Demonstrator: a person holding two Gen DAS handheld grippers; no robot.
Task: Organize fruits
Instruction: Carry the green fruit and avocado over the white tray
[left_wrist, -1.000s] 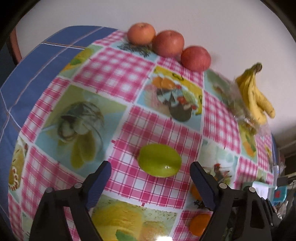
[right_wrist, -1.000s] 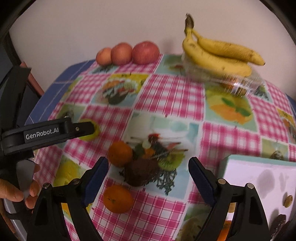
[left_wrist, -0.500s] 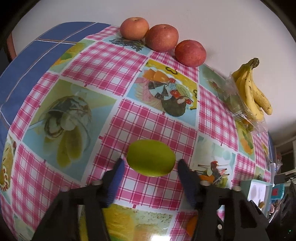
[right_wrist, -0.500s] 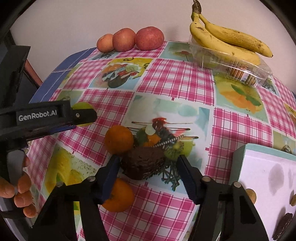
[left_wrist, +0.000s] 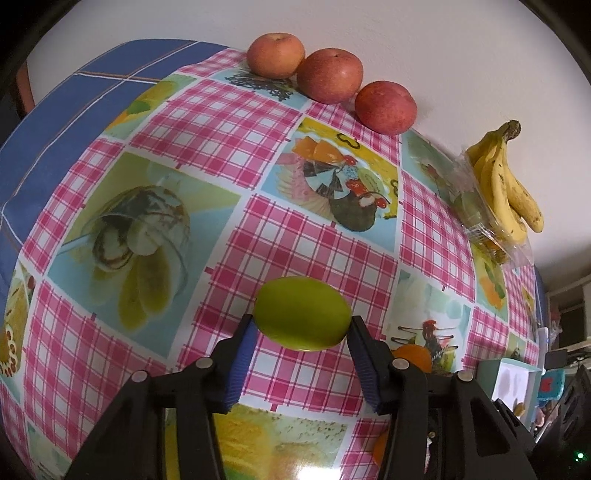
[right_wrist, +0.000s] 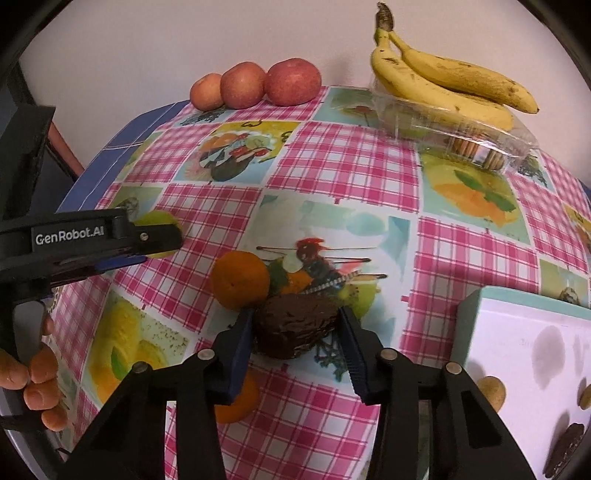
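Checked tablecloth (left_wrist: 317, 236) mid-area: left gripper (left_wrist: 301, 334) clamps the green fruit (left_wrist: 303, 314), right gripper (right_wrist: 295, 328) clamps the dark fruit (right_wrist: 295, 325); lift both next.

Green fruit (left_wrist: 303, 314) is sitting mid-tablecloth; dark brown fruit (right_wrist: 297, 323) is lying near the front edge, beside an orange (right_wrist: 240, 278).

Brand: "GenRobot.AI" is being shown in white letters on the black side of the left gripper (right_wrist: 159, 236), seen from the right wrist view.
Other text: none is being shown legibly.
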